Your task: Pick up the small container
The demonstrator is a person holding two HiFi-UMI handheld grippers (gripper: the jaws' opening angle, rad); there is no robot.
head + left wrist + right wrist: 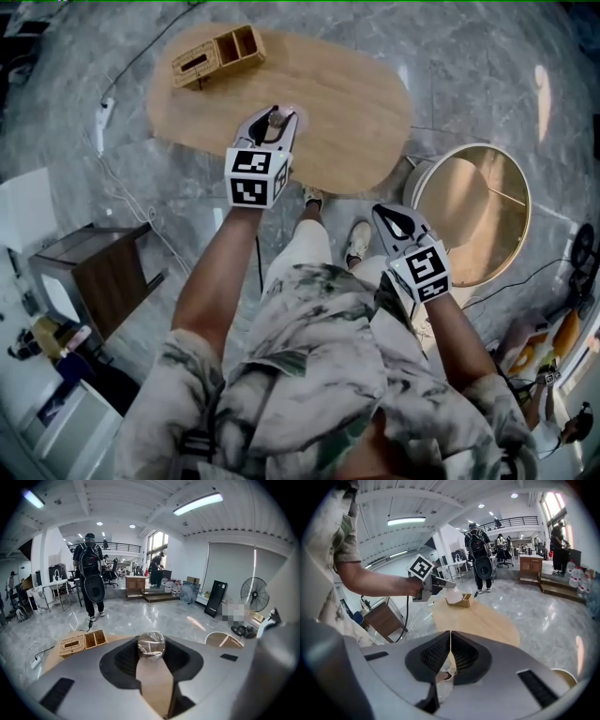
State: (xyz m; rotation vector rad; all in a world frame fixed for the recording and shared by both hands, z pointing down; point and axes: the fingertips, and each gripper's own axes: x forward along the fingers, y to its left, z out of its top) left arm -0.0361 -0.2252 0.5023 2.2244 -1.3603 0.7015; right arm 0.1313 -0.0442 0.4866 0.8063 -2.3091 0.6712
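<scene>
Left gripper (277, 117) is clenched on the small round container with a crinkled clear film top (151, 644). The container sits between the two jaws and the pads press it from both sides. The left gripper view looks down on its top, with bare wood showing below it. From the head view, the container is over the middle of the oval light-wood table (347, 103), a bit toward the near edge. In the right gripper view I see that arm and gripper in the air, clear of the tabletop, so I read the container as off the table.

Right gripper (382, 214) has its jaws closed together with nothing between them. It is off the table, past the near right edge, over the grey marble floor (469, 66). It is near the round wooden side table with a white rim (469, 220).

The woven wicker organiser box with compartments (217, 56) sits at the far left end of the table, well apart from the container.

A dark wood cabinet (94, 272) stands on the floor left of the table.
</scene>
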